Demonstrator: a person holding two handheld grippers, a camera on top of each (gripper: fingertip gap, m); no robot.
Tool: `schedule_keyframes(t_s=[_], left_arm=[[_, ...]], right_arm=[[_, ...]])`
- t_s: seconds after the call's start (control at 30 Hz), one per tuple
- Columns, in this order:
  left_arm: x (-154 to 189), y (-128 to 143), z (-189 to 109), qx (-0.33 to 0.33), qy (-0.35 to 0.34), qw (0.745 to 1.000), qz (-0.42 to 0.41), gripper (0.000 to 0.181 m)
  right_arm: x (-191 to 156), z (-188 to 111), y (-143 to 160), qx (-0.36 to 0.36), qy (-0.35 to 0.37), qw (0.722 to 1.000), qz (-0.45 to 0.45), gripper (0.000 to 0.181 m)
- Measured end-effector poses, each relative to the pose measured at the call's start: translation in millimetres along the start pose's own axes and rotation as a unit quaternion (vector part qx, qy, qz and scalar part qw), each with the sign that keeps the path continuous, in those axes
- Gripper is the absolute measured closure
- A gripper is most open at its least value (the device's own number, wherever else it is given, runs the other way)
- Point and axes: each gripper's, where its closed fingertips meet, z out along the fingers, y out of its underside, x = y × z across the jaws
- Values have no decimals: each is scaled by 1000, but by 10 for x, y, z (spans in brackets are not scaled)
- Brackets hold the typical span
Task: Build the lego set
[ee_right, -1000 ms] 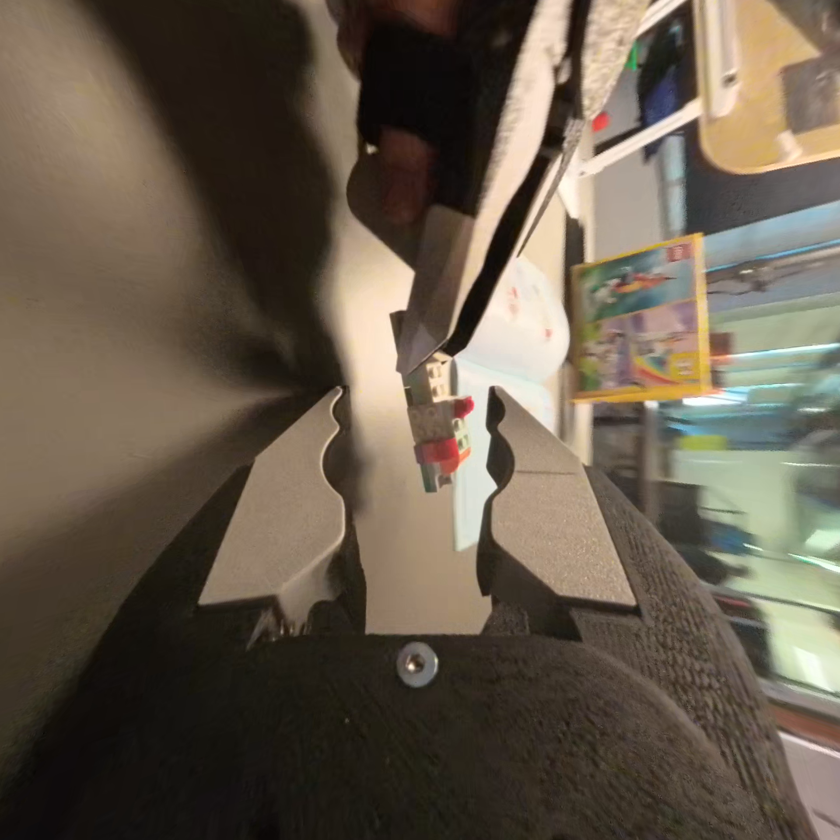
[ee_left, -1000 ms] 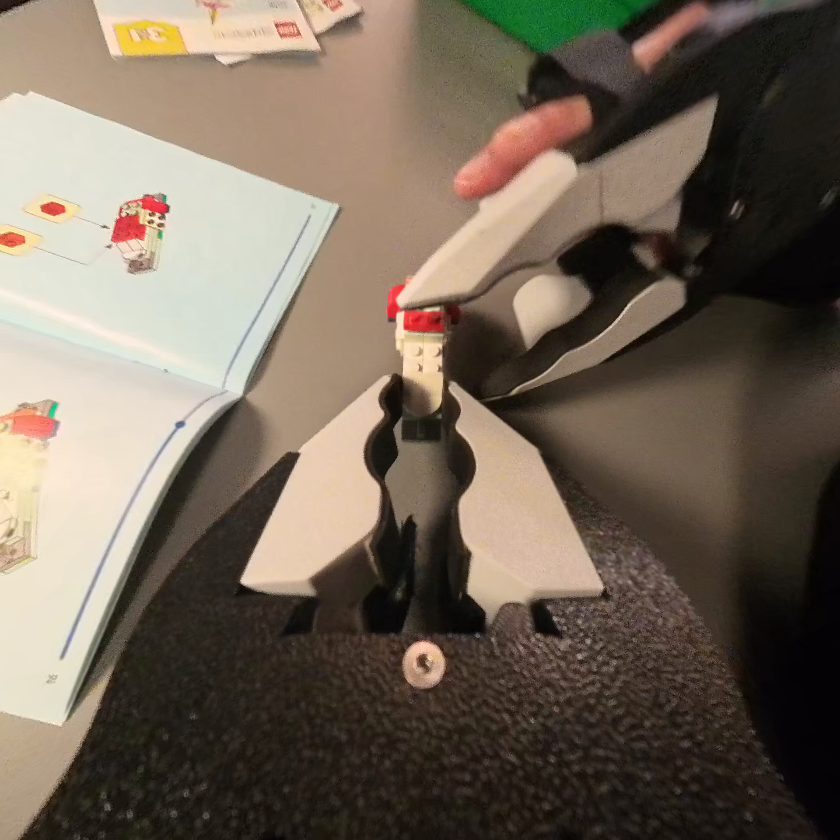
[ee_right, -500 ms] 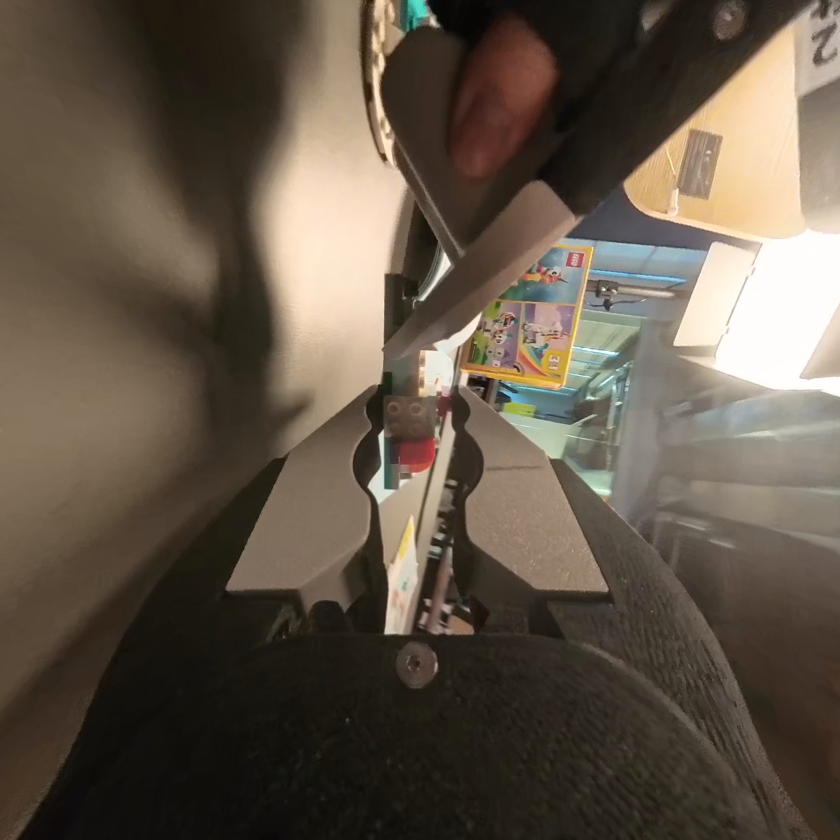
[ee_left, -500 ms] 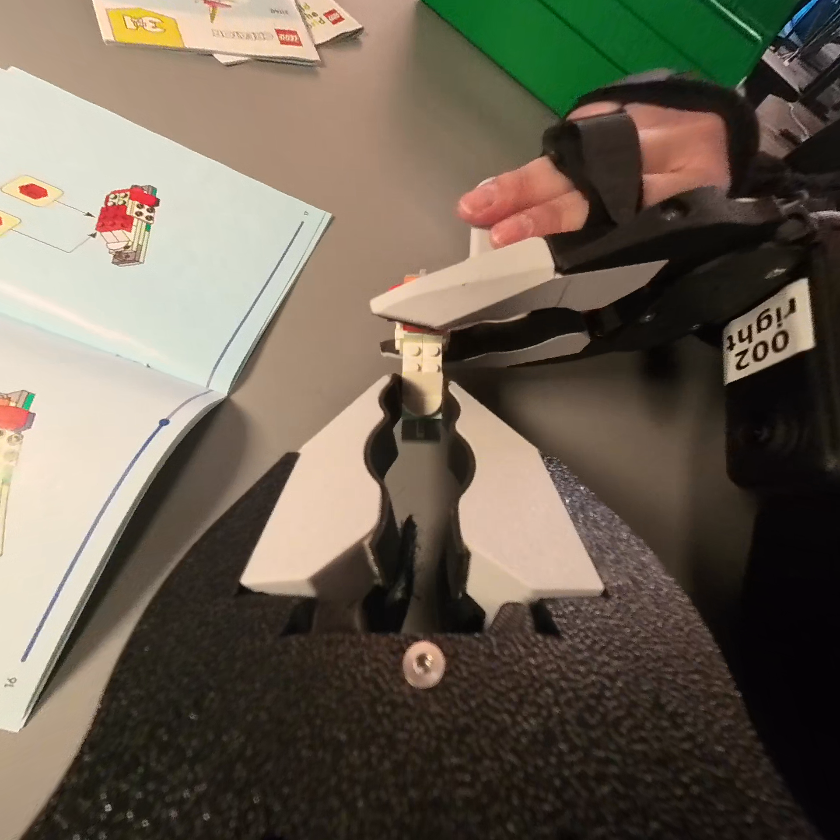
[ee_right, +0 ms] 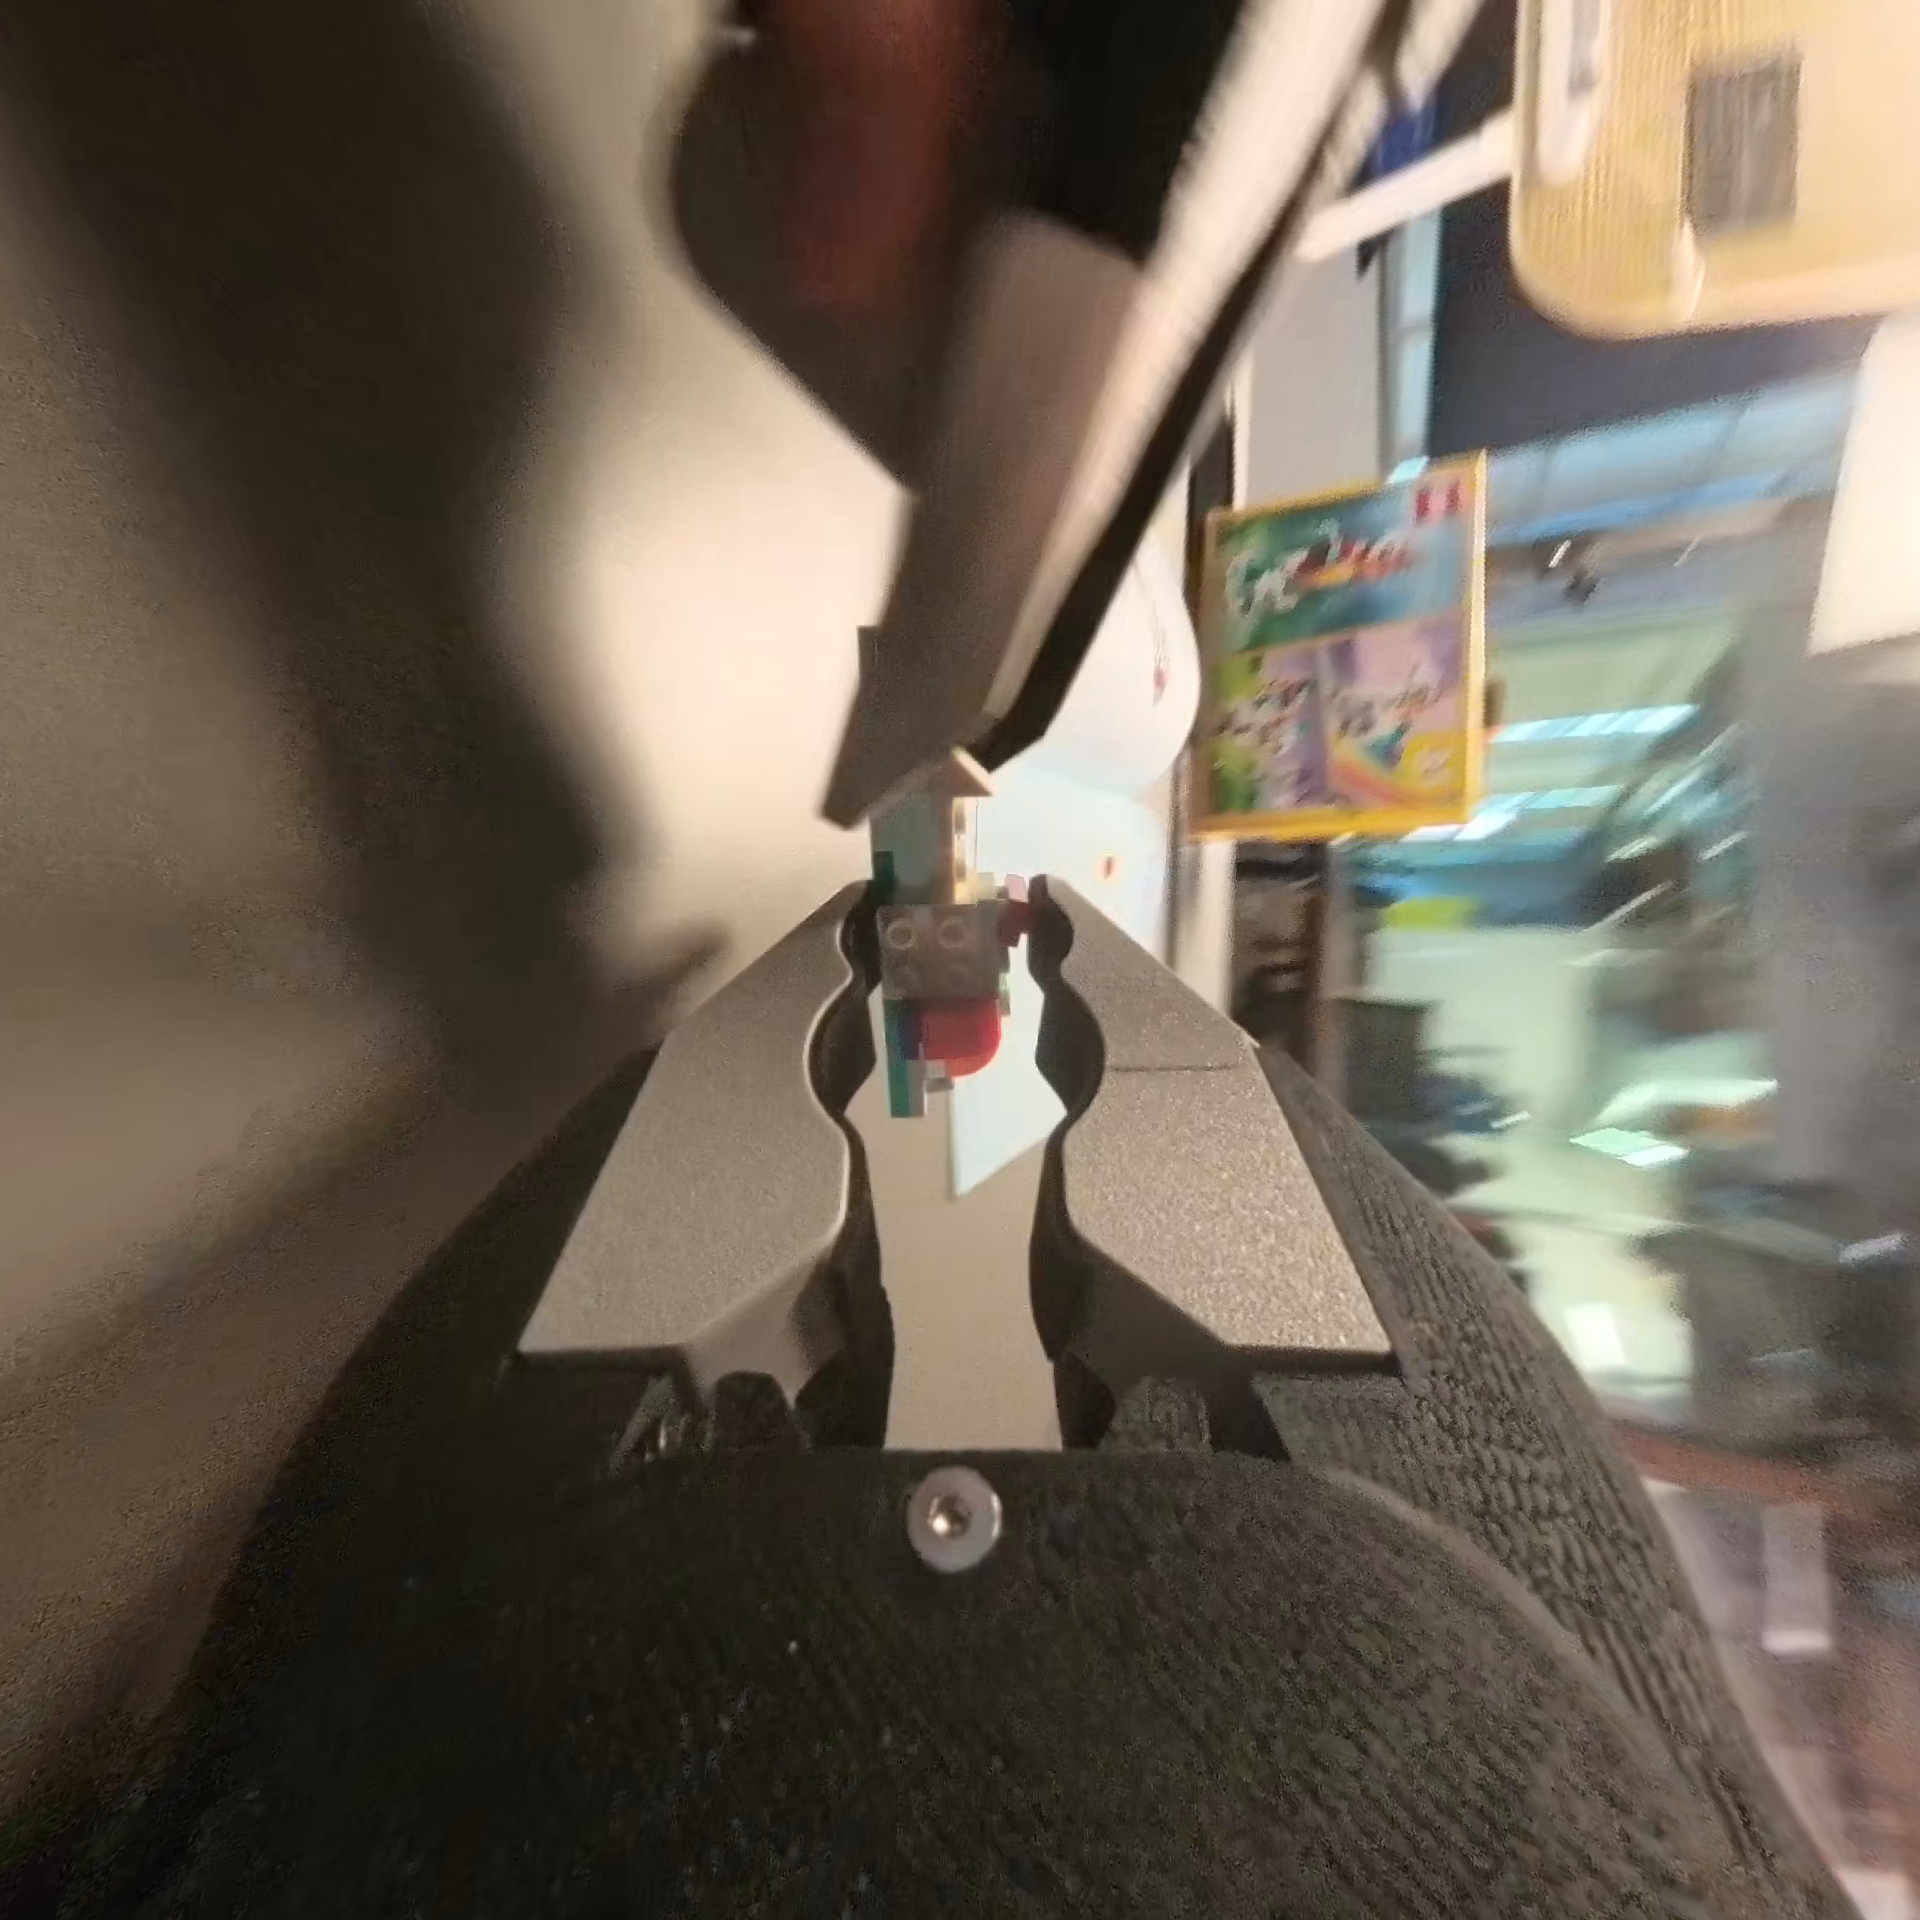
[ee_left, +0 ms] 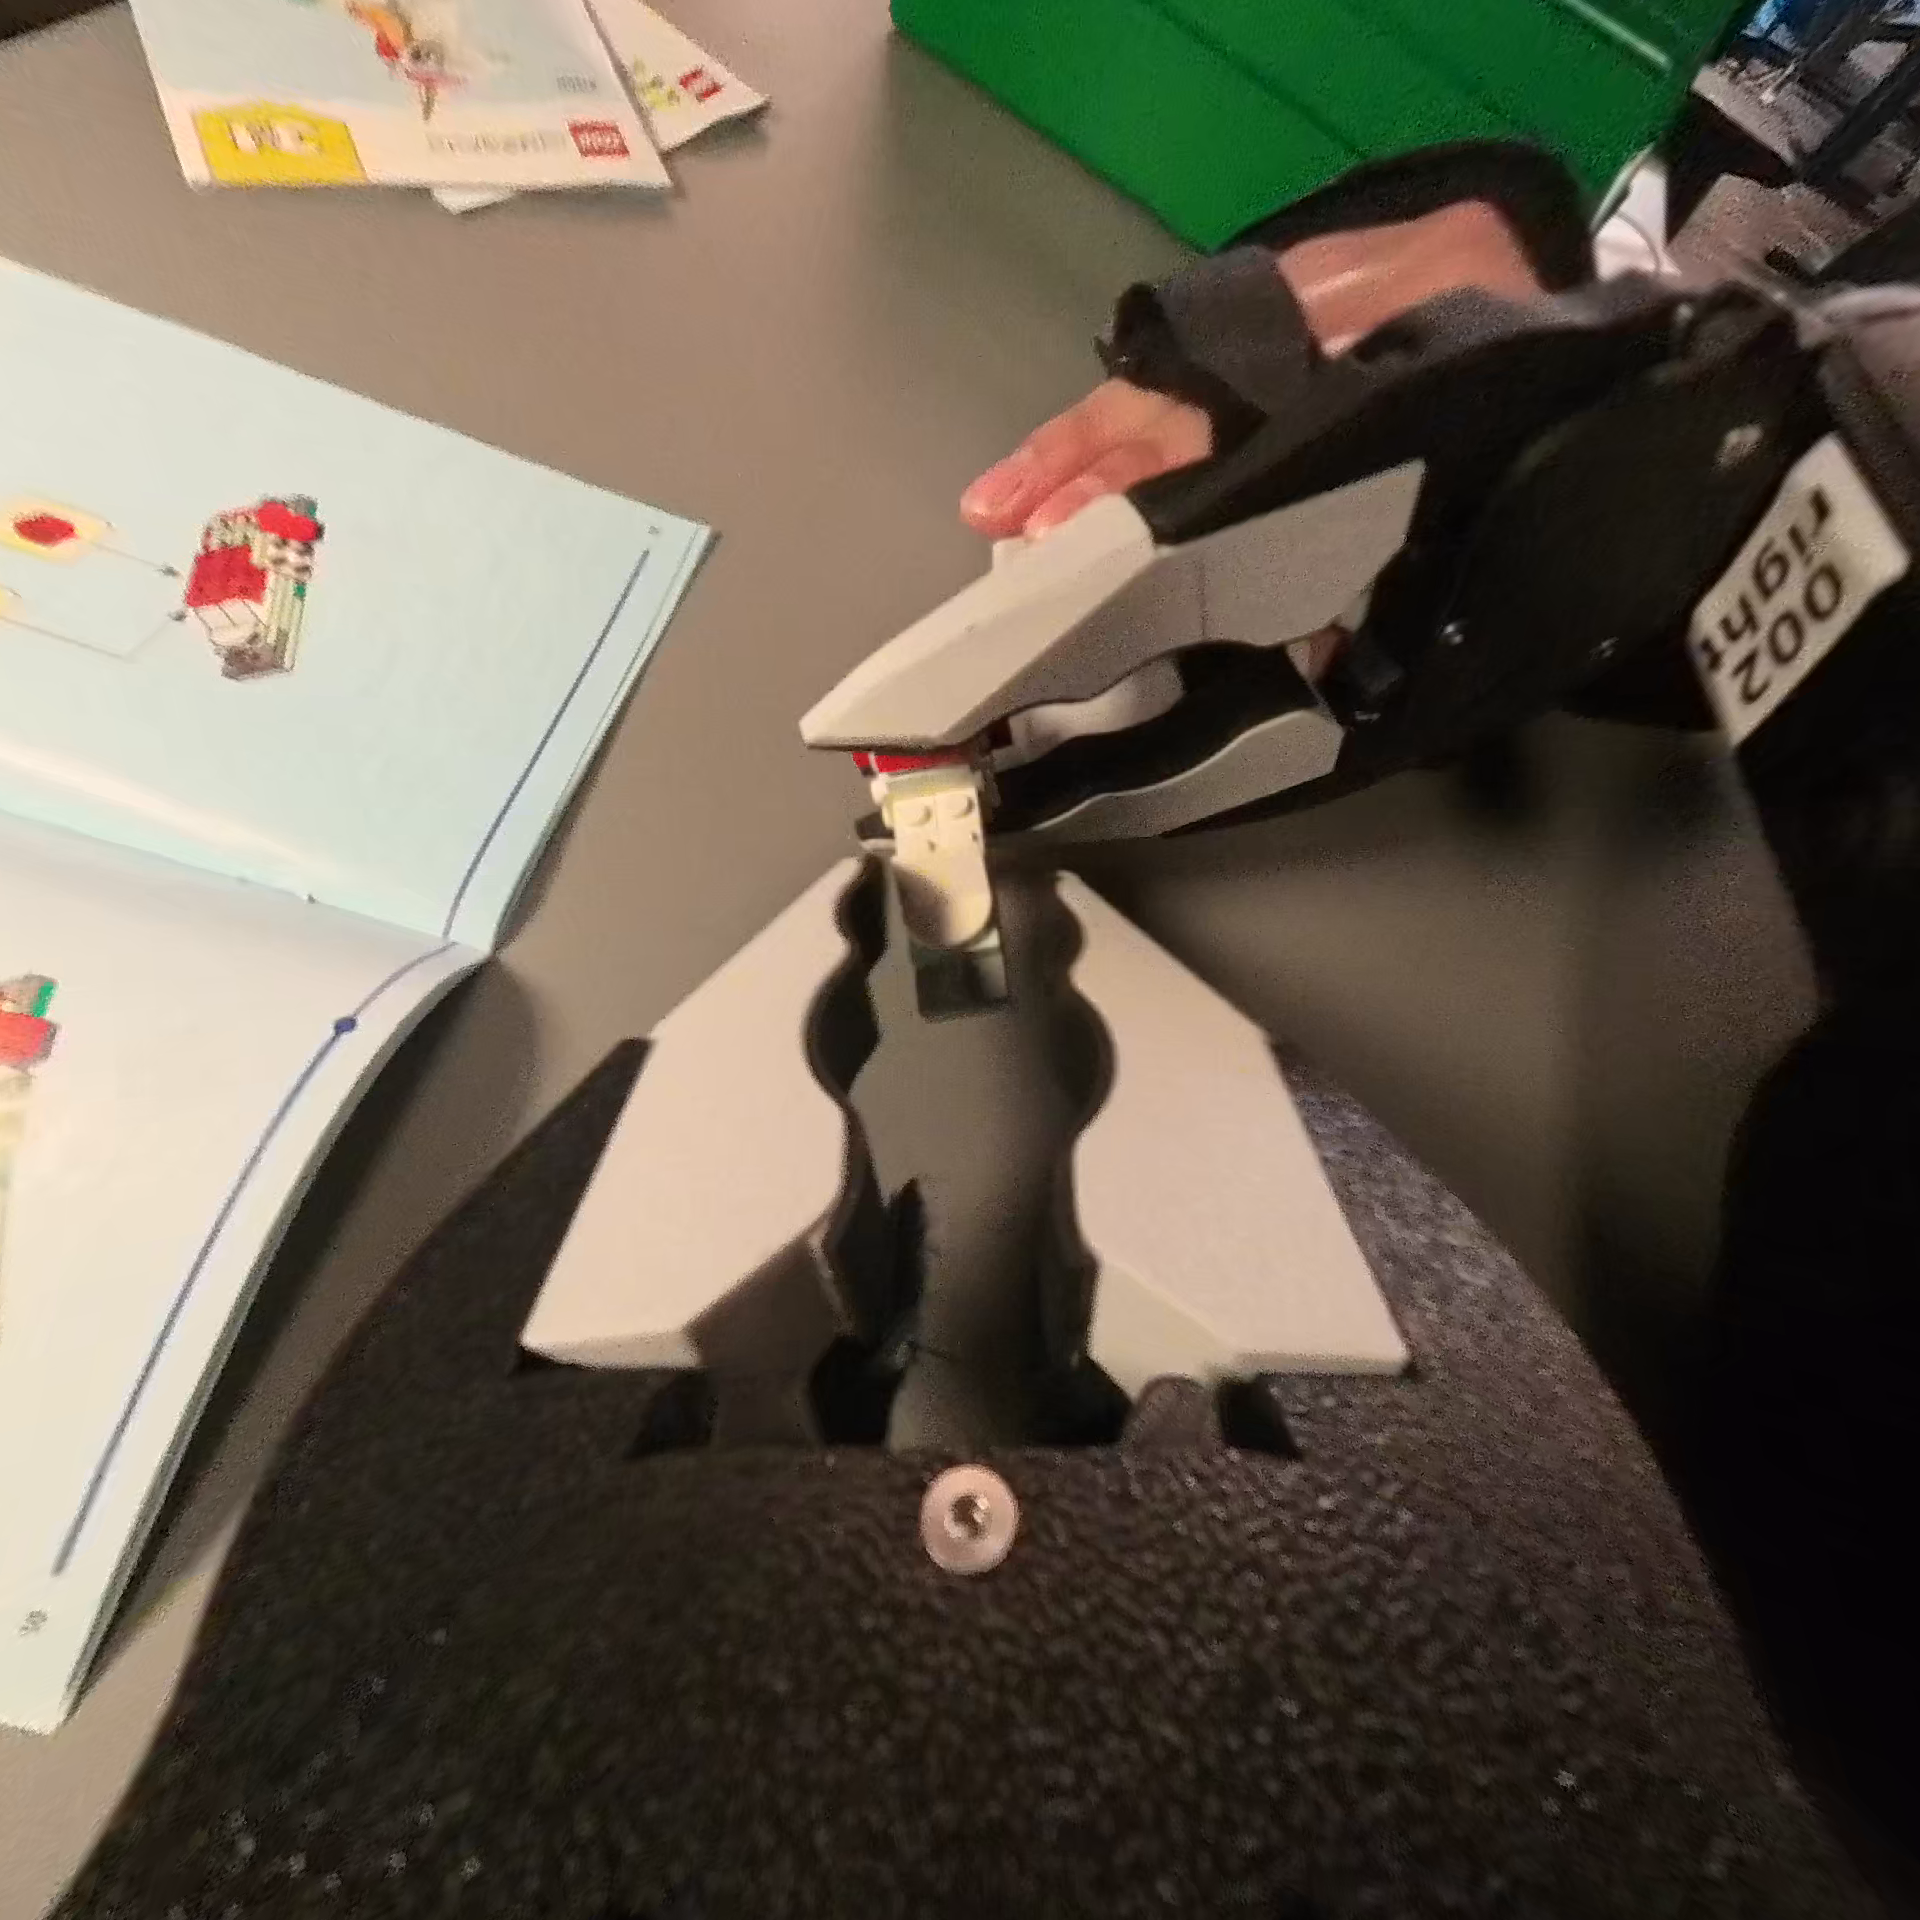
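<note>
A small lego build (ee_left: 940, 883) of white, grey and red bricks is held above the grey table (ee_left: 831, 343). My right gripper (ee_left: 894, 779) comes in from the right and is shut on its red upper end. In the right wrist view the build (ee_right: 935, 966) sits clamped between that gripper's (ee_right: 945, 914) tips. My left gripper (ee_left: 961, 883) has its fingers on either side of the build's white lower end, with a gap showing on the right side, so it is open. In the right wrist view the left gripper (ee_right: 904, 769) shows blurred just above the build.
An open instruction booklet (ee_left: 312, 675) lies at the left. More booklets (ee_left: 416, 104) lie at the far edge and a green box (ee_left: 1247, 94) stands at the far right. A hand (ee_left: 1091, 468) holds the right gripper. The set's box (ee_right: 1340, 644) stands beyond. Only a small space, under 4 cm, lies between the two pairs of fingers.
My right gripper turned, came onto the build's upper end and shut on it. My left gripper's fingers have since spread apart, and the build now tilts slightly between them.
</note>
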Motion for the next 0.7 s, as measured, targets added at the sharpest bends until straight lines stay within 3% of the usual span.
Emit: schedule_keyframes(t_s=[0.07, 0.13, 0.23, 0.37, 0.7], left_arm=[[14, -15, -19, 8, -12, 1000, 23, 137], [53, -46, -14, 25, -2, 1000, -5, 126], [87, -106, -17, 54, 41, 996, -65, 137], [-2, -164, -59, 89, 18, 994, -64, 165], [-2, -172, -107, 75, -12, 997, -25, 166]], right_arm=[[35, 0, 25, 0, -10, 998, 57, 155], [95, -8, 22, 6, -6, 996, 86, 155], [137, -20, -19, 16, -3, 994, 106, 155], [194, -41, -71, 28, 10, 992, 124, 155], [253, -62, -111, 13, 54, 998, -20, 155]])
